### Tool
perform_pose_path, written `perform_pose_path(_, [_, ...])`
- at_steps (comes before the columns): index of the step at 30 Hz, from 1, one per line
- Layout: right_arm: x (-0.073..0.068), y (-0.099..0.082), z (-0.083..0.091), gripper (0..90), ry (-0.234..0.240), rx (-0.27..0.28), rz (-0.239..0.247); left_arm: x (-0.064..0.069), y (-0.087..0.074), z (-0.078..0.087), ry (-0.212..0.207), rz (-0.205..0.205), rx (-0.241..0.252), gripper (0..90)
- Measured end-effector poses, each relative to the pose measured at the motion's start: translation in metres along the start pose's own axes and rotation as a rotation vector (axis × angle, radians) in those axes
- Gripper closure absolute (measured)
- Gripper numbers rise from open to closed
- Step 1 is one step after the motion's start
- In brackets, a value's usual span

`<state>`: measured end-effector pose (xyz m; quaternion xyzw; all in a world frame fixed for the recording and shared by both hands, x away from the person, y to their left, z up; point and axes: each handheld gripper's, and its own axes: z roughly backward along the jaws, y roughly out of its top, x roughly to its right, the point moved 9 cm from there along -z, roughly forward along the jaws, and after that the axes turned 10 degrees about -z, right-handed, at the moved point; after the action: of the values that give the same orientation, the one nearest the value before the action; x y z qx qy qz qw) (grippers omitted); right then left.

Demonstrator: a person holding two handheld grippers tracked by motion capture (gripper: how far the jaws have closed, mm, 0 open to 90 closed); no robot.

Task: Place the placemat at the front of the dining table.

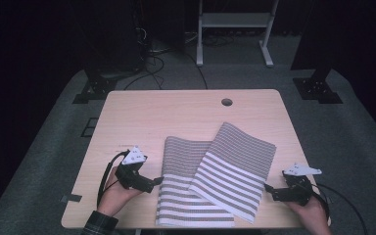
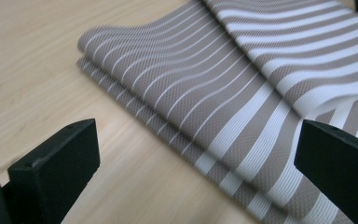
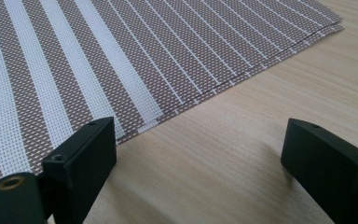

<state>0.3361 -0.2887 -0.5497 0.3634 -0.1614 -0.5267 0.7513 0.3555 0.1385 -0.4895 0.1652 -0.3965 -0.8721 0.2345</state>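
Wooden bench, pale grain, round cable hole near its far edge. On it lie 2 striped cloths, brown-grey with white stripes.

Left cloth: lies straight, reaching the near bench edge, stripes widening toward the person. In the left gripper view its near edge shows 2 stacked layers, so it is folded.

Right cloth: turned at an angle, its left part overlapping the right side of the left cloth. In the right gripper view its edge also shows doubled layers, lying flat on the wood.

Left gripper: held in the left hand, low over the bench, tips just at the left edge of the left cloth. Its fingers stand wide apart, holding nothing, with the cloth's folded edge between them in its own view.

Right gripper: held in the right hand, near the right front corner of the bench, tips just beside the lower right edge of the right cloth. Its fingers are also spread wide and empty; the left one sits over the cloth's edge, the right one over bare wood.

Cables trail from both grippers toward the near edge.
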Motion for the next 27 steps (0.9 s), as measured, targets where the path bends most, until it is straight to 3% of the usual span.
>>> perform_pose_path(6, [0.000, 0.000, 0.000, 9.1, 0.000, -0.001, 0.000, -0.007, -0.029, 0.007, 0.026, 0.011, -0.050, 0.0])
perform_pose_path(12, [0.000, -0.001, 0.001, 9.1, -0.003, 0.001, -0.005, -0.007, -0.046, 0.009, 0.027, 0.010, -0.085, 0.0])
perform_pose_path(16, [0.000, -0.001, 0.001, 9.1, -0.004, 0.000, -0.004, -0.005, -0.058, 0.007, 0.016, 0.000, -0.118, 0.0])
perform_pose_path(18, [0.000, -0.001, 0.001, 9.2, -0.004, -0.001, -0.005, -0.005, -0.068, 0.003, 0.022, -0.024, -0.160, 0.0])
perform_pose_path(27, [-0.002, -0.002, 0.004, 9.2, 0.013, 0.000, -0.020, -0.008, -0.074, -0.001, 0.031, -0.012, -0.151, 0.0])
